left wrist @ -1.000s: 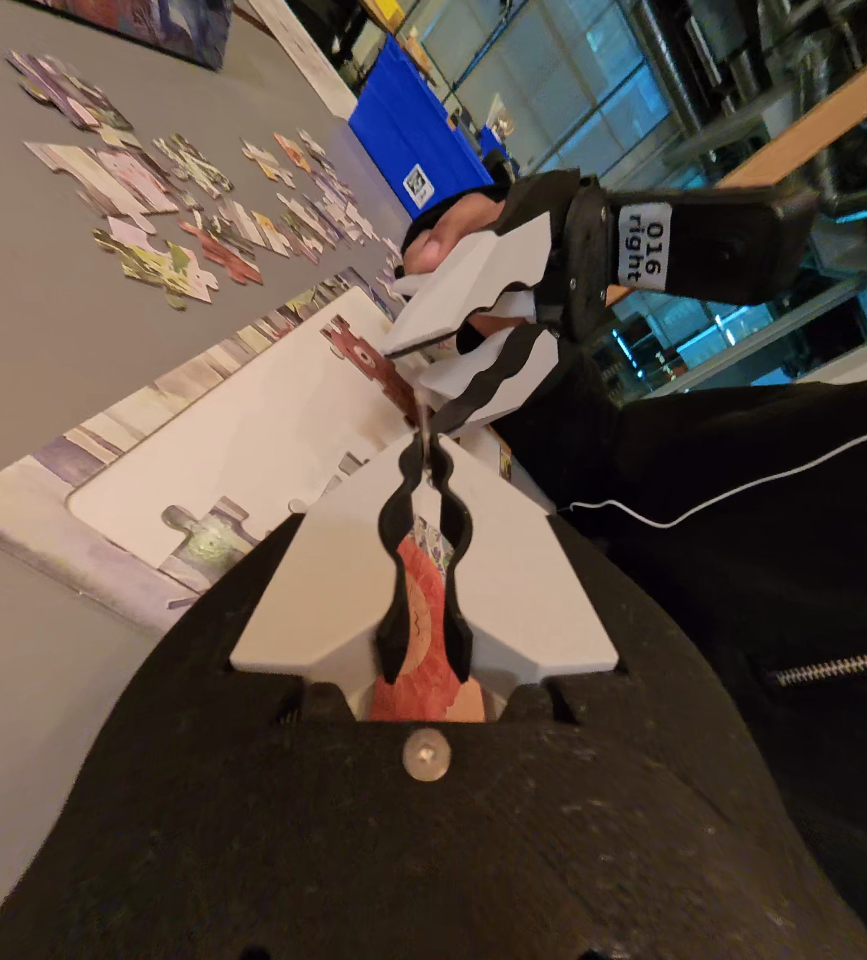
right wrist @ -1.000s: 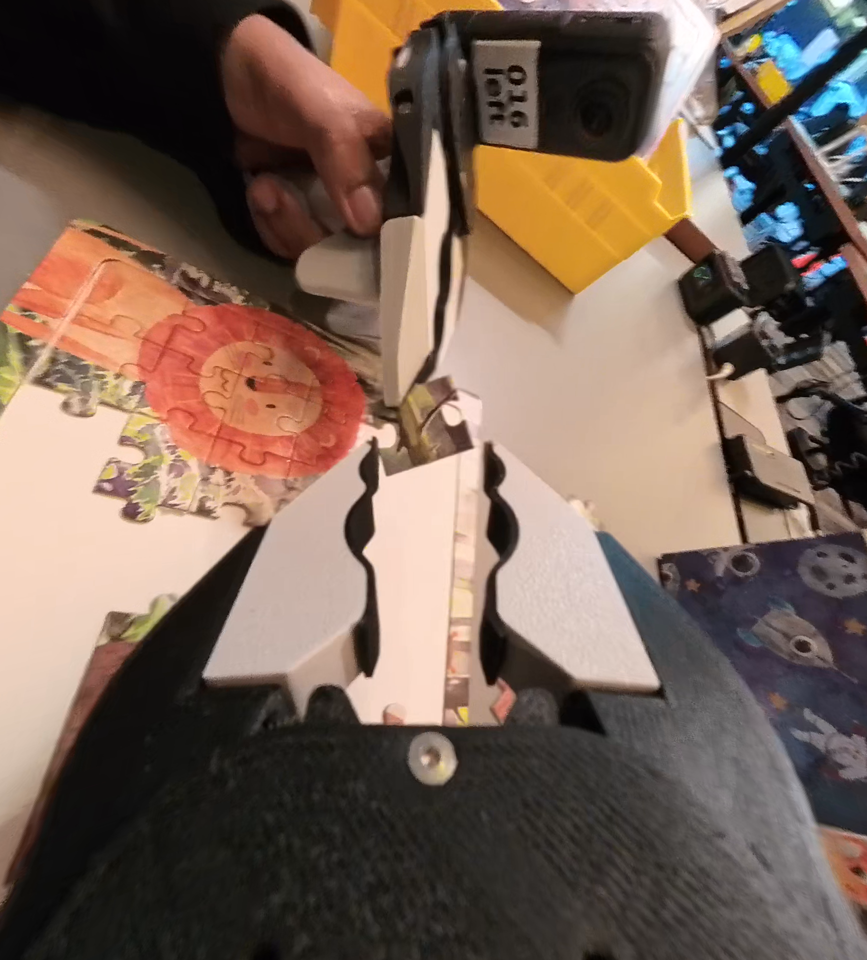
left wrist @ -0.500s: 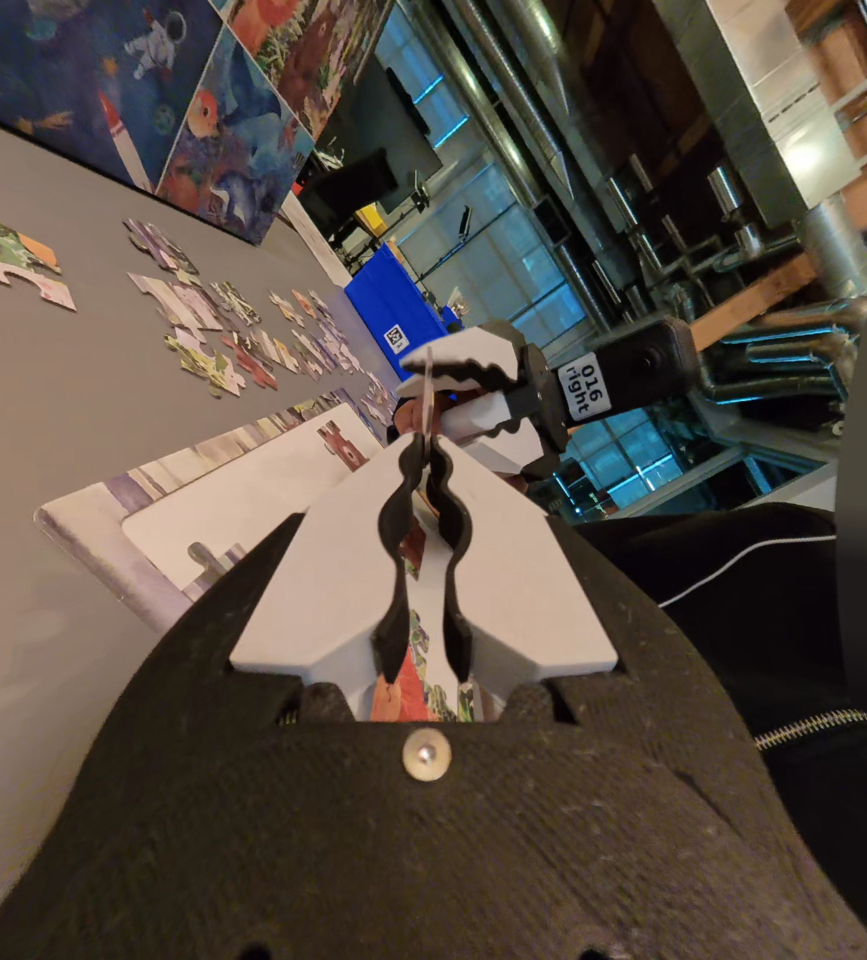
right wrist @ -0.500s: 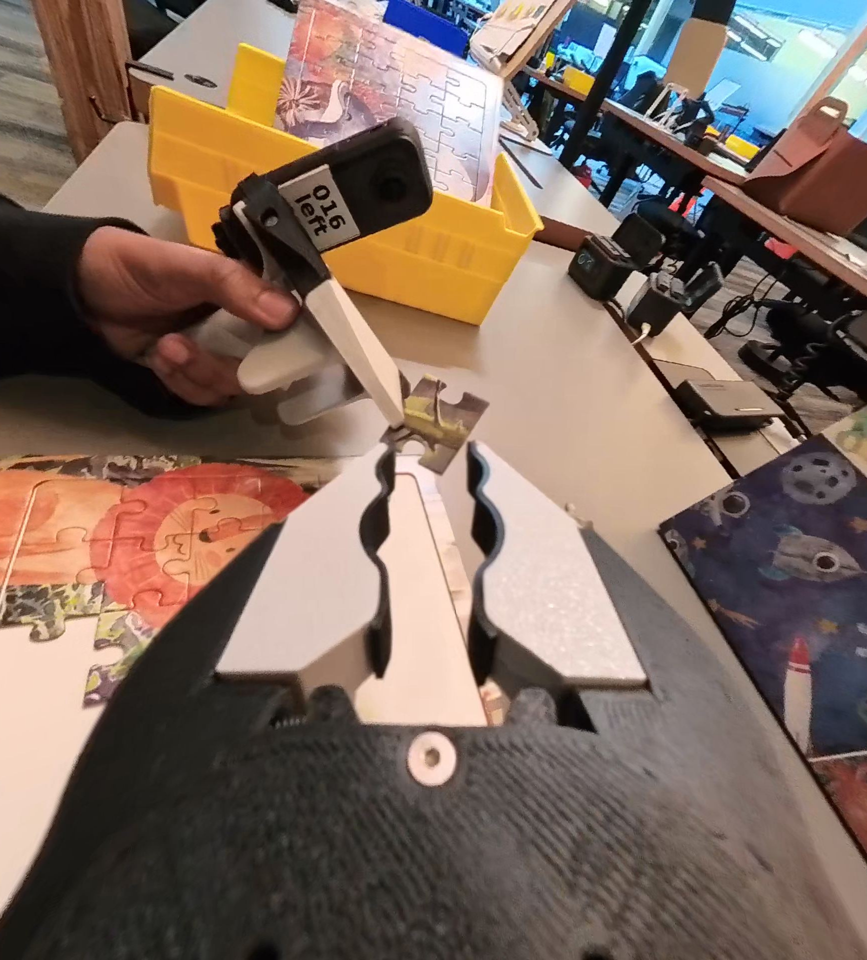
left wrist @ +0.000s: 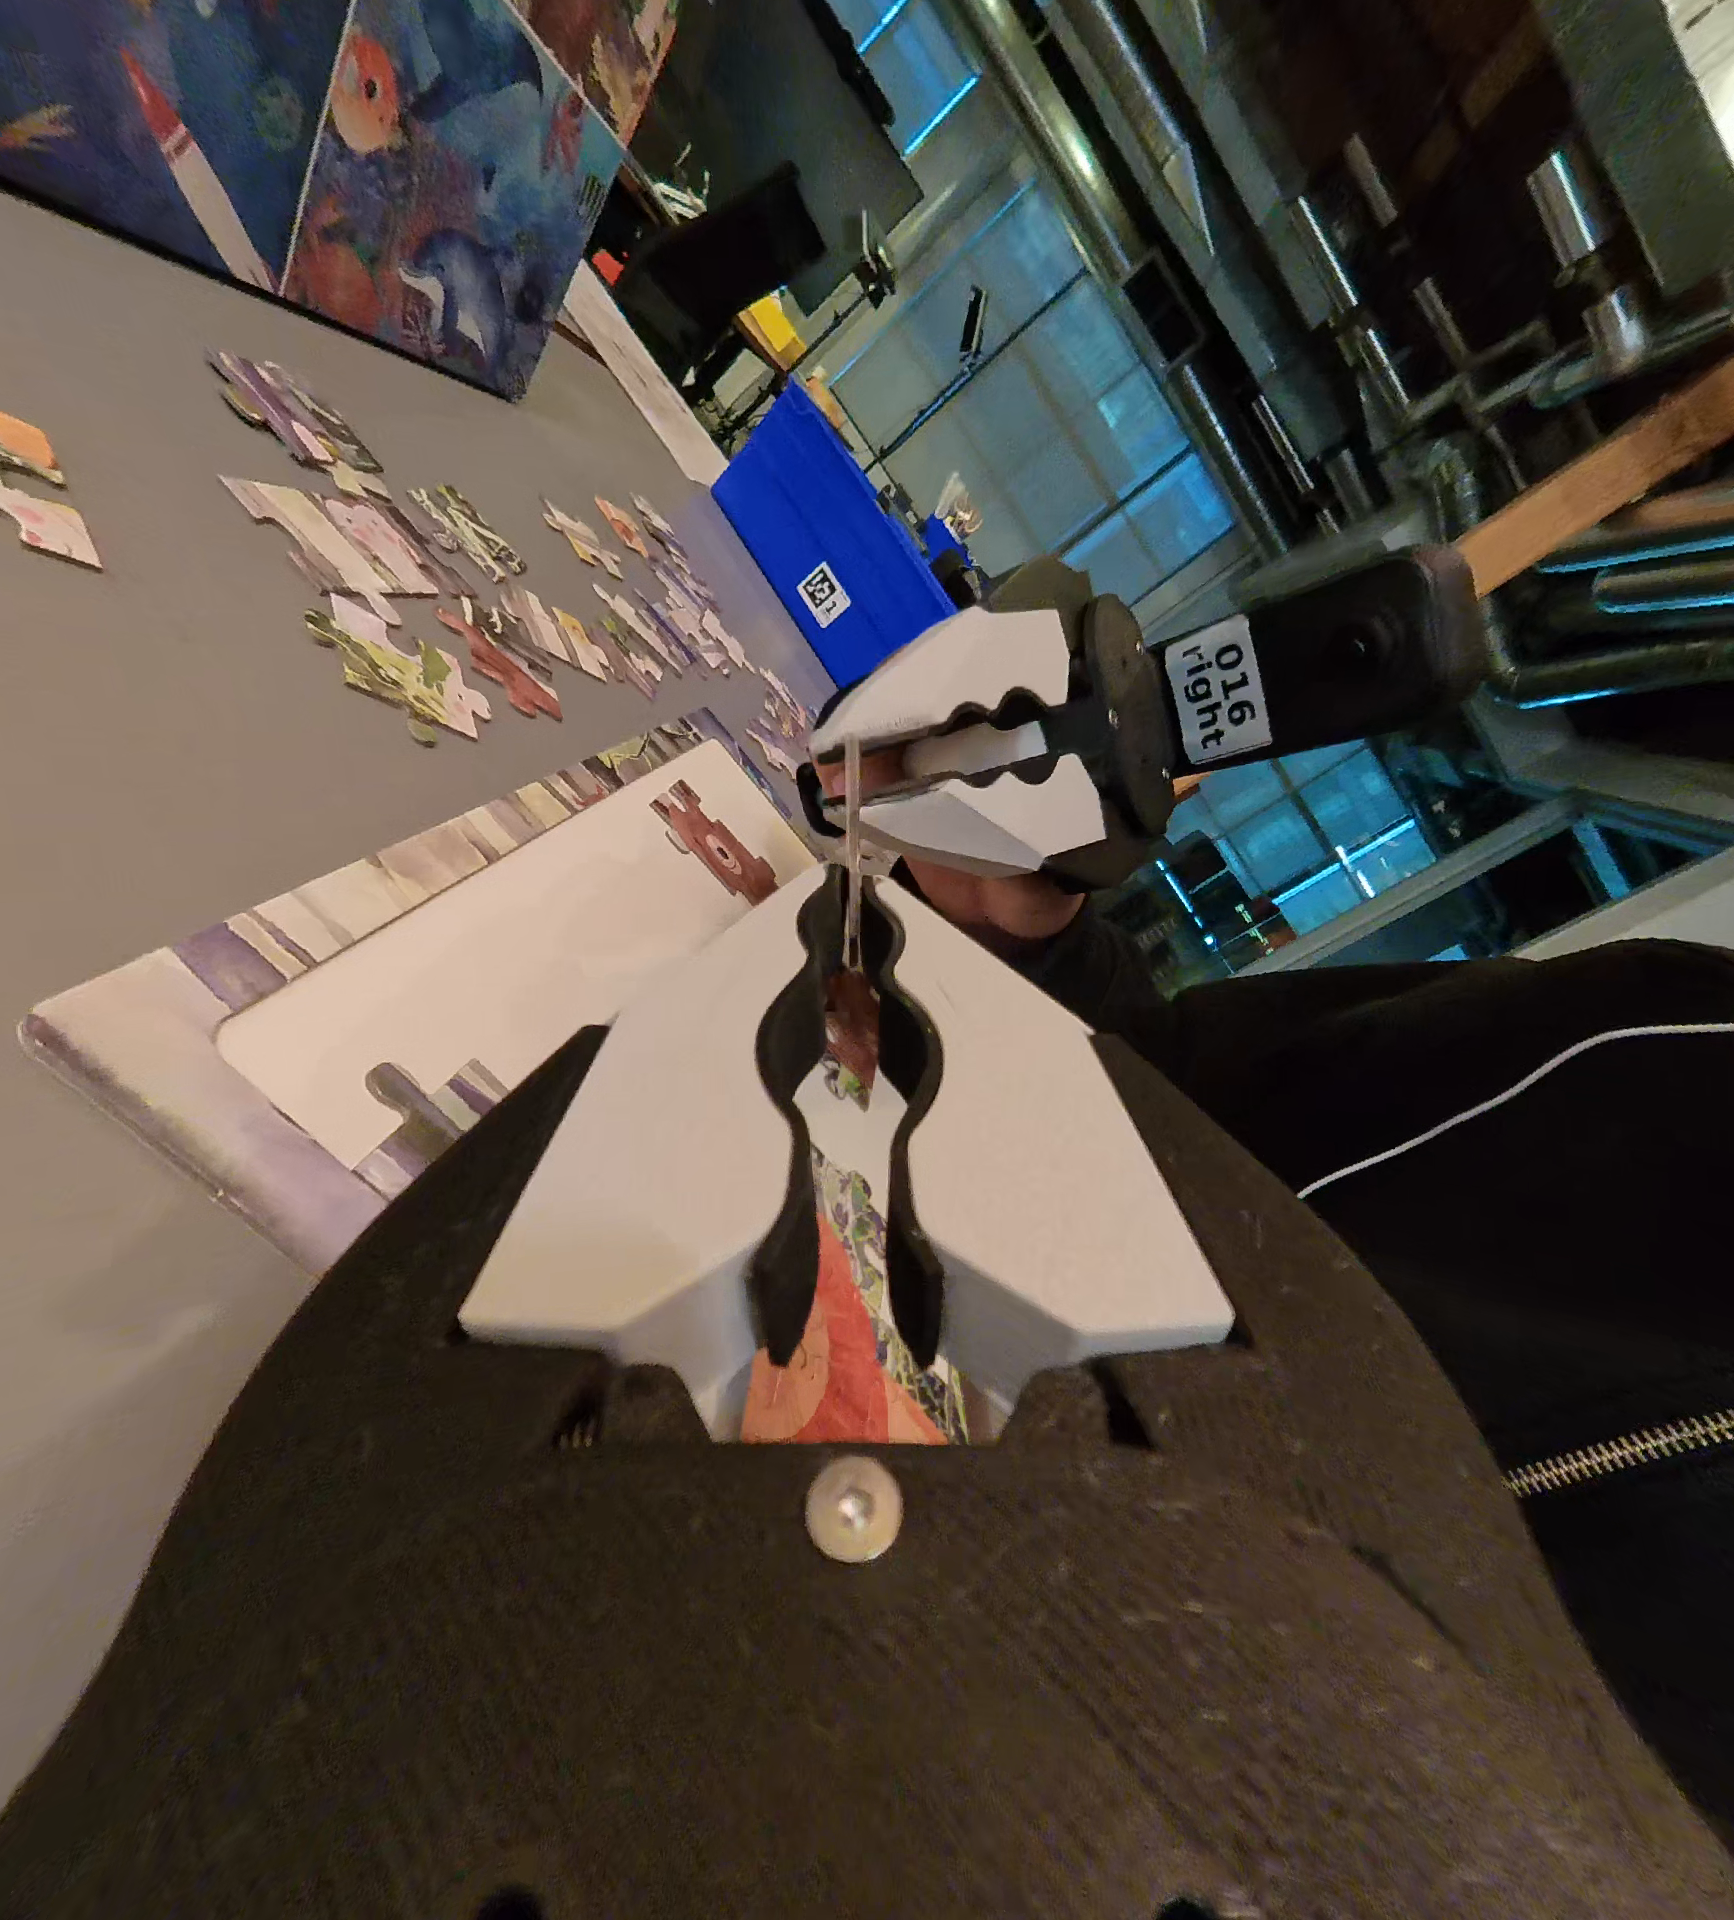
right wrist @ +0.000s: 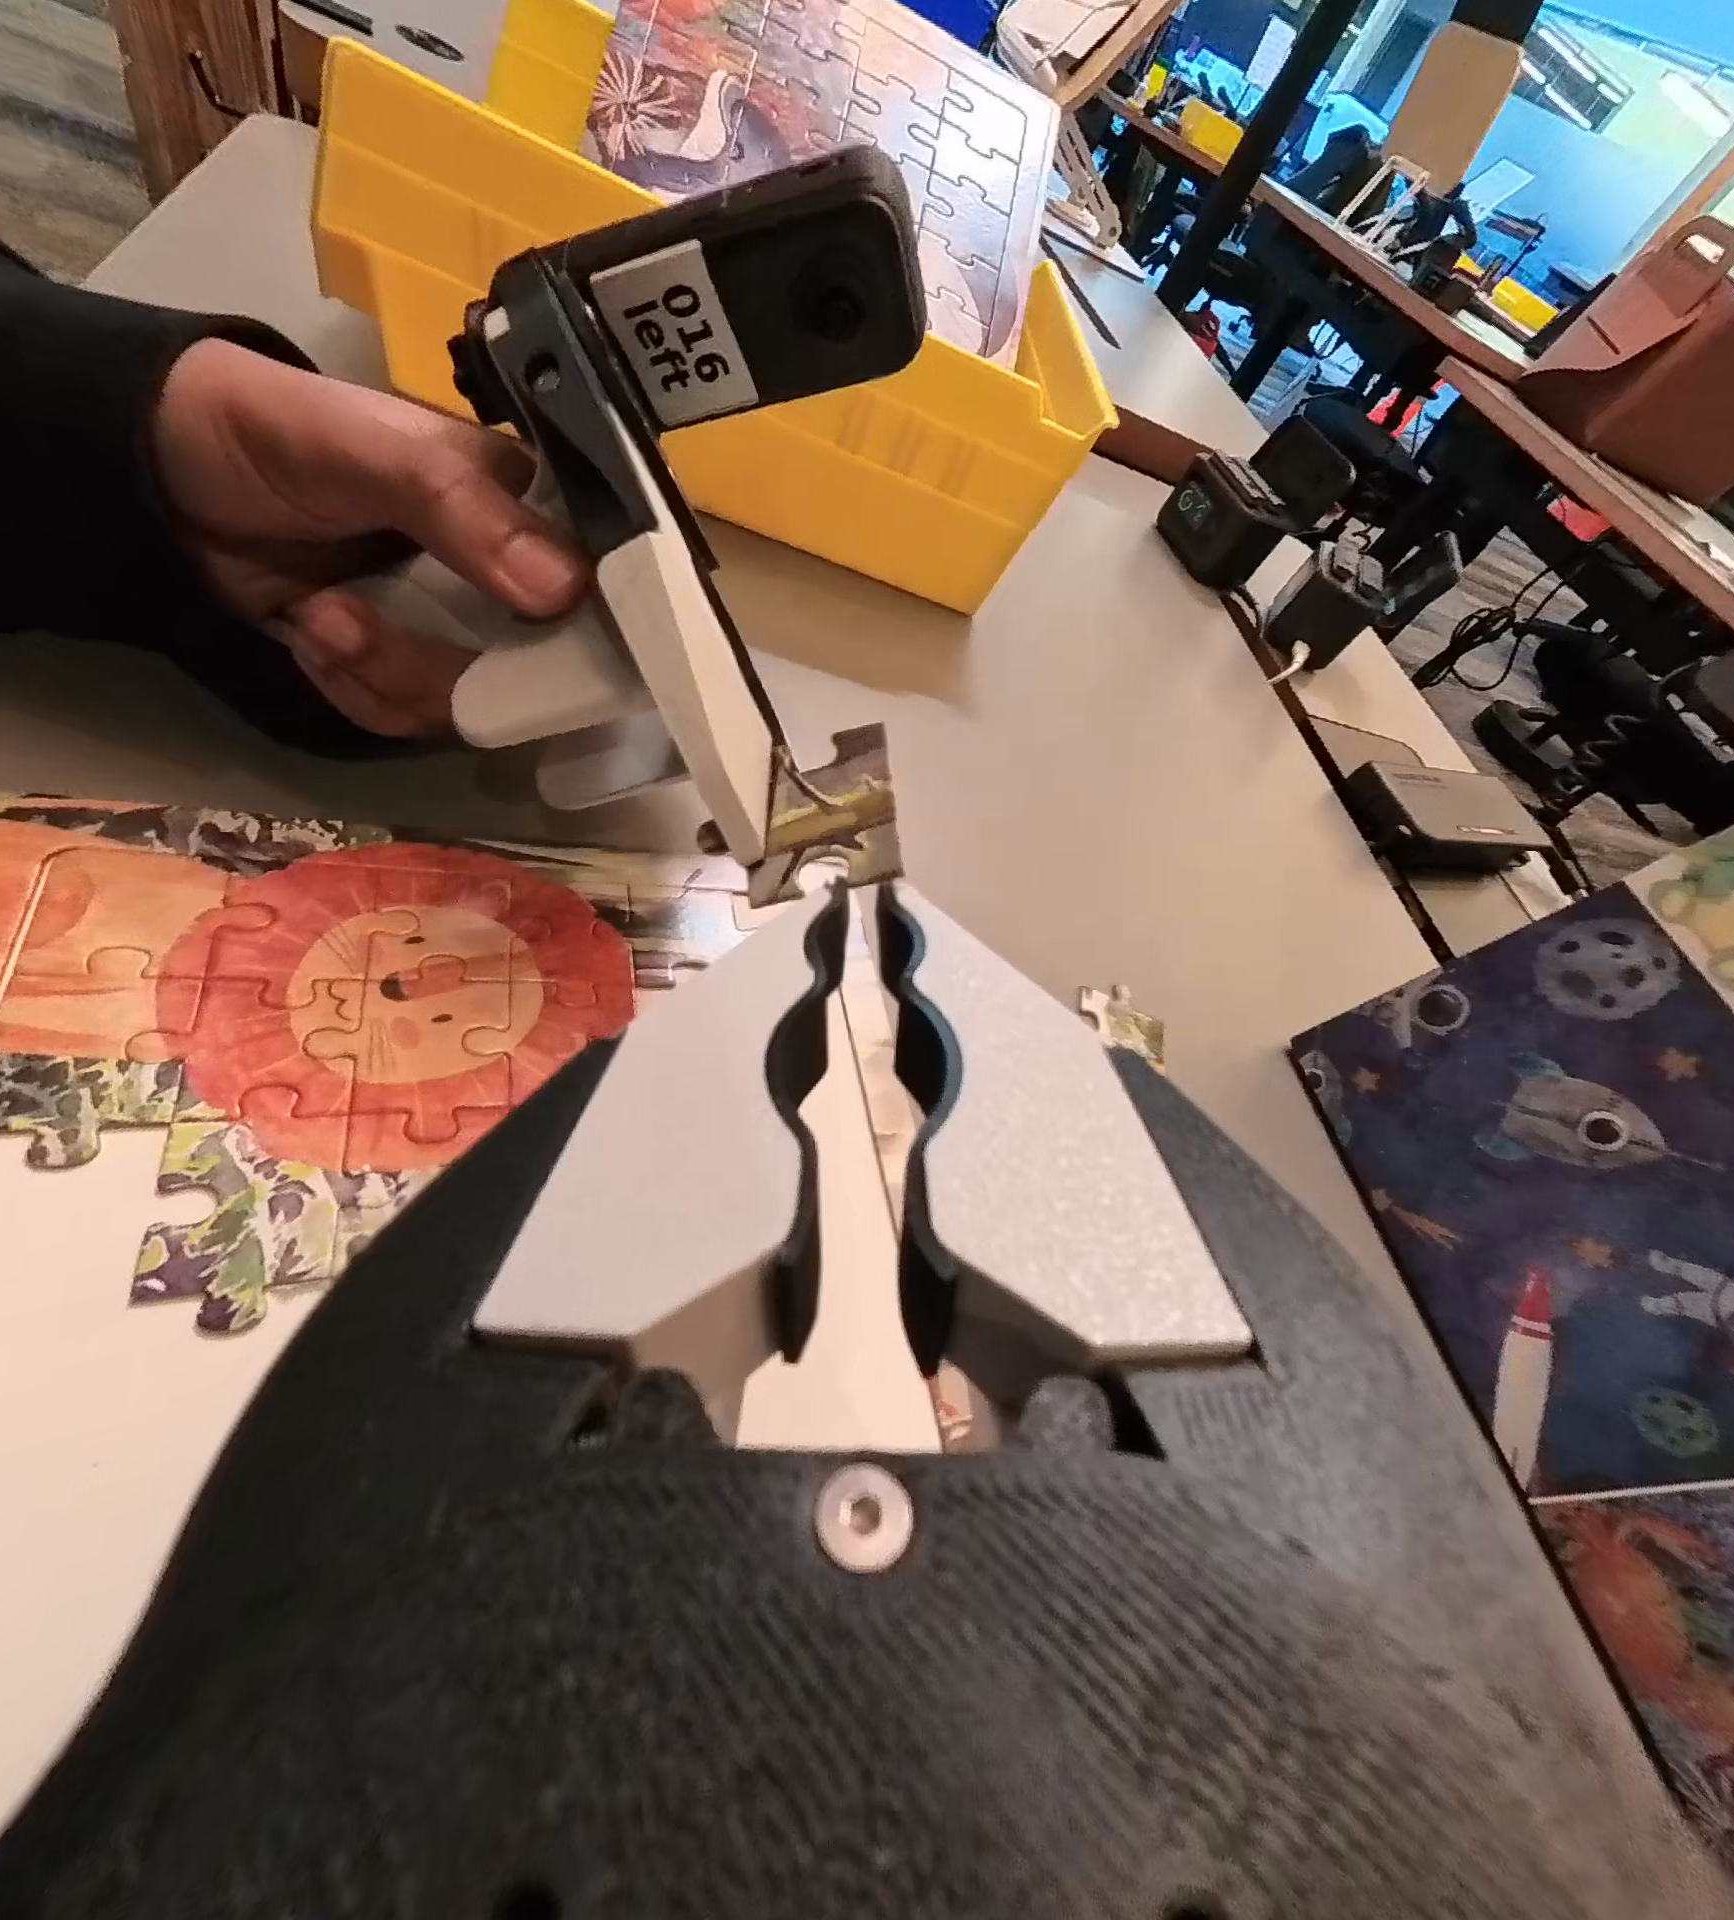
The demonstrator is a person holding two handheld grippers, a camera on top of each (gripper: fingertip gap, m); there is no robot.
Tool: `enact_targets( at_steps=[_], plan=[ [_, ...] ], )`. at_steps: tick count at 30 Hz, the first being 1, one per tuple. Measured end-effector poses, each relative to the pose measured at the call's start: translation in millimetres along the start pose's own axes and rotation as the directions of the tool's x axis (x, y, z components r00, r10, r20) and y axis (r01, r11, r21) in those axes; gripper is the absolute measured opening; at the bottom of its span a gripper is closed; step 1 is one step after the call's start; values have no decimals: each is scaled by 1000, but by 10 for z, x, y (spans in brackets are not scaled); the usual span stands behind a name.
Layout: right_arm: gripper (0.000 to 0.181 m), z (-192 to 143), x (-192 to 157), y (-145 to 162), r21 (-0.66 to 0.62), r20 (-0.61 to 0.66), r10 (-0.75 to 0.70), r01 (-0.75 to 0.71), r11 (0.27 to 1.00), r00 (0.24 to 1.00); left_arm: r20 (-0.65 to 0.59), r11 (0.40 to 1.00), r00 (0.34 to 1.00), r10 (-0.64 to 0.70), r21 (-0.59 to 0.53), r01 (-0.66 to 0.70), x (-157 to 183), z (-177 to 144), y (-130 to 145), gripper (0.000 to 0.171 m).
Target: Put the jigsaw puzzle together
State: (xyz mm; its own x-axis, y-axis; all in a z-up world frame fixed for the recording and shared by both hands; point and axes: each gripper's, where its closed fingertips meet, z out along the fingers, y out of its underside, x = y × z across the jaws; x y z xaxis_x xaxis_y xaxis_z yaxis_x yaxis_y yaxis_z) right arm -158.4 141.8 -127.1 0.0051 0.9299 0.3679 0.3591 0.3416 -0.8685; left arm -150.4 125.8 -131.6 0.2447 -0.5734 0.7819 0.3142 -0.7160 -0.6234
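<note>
A single puzzle piece is held in the air above the puzzle board, clamped edge-on between the tips of the left gripper. In the right wrist view, that gripper is seen at 11 o'clock, gripped by a hand, with the piece sticking out from its tips toward 3 o'clock. The right gripper is brought up to the lower edge of the piece; its fingers are nearly together, with only a narrow gap between the tips, and whether the piece is pinched by them cannot be told. A finished lion section is seen at 9 o'clock on the board. Loose pieces are spread on the grey table at 10 o'clock in the left wrist view. A yellow bin is placed behind the left gripper at 12 o'clock.
</note>
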Motion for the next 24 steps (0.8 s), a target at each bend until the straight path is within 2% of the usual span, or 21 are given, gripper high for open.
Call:
enact_targets(
  at_steps=[3,7,16,24],
  plan=[
    [0,-3,-3,20,-7,-3,-21,21,1000,1000,-17,1000,1000,-21,-3,21,4,-2,8,0],
    [25,6,36,62,-35,-20,-29,28,999,999,-3,1000,1000,-13,-17,13,-10,9,28,0],
    [21,-20,13,39,-7,-11,-72,72,997,997,-2,999,1000,-18,-44,18,-18,7,65,0],
    [22,26,-72,128,-79,2,-196,195,978,981,87,992,996,31,-123,-20,-107,14,169,0]
  ],
)
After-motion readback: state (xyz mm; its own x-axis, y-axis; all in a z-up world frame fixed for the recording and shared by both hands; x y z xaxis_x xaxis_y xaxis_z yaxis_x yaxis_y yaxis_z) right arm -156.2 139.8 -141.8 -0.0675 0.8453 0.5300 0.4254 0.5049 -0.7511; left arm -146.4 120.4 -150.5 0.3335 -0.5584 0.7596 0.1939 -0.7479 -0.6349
